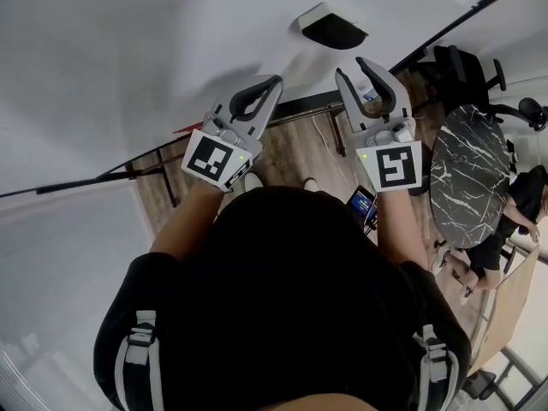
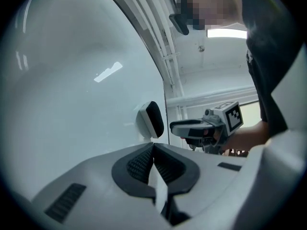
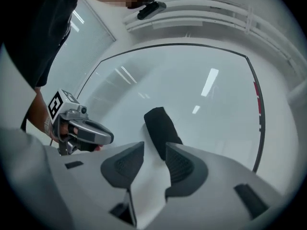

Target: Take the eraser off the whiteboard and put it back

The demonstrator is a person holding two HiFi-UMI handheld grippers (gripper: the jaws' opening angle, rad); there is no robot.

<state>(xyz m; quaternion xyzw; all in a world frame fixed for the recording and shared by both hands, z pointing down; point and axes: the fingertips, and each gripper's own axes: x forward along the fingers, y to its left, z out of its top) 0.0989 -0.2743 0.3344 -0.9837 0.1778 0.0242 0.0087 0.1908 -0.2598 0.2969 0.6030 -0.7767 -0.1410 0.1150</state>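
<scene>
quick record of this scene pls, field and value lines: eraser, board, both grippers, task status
eraser: black and white, stuck on the whiteboard, not held
whiteboard: white, upright in front of the person
left gripper: jaws together, nothing between them
right gripper: jaws apart, empty, pointing at the eraser, clear of it in the head view
task status: eraser on the board, no gripper touching it

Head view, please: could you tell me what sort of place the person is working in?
Probably an office or meeting room: a large whiteboard with an eraser stuck on it, a dark marble-patterned round table, and a black office chair beside it.
</scene>
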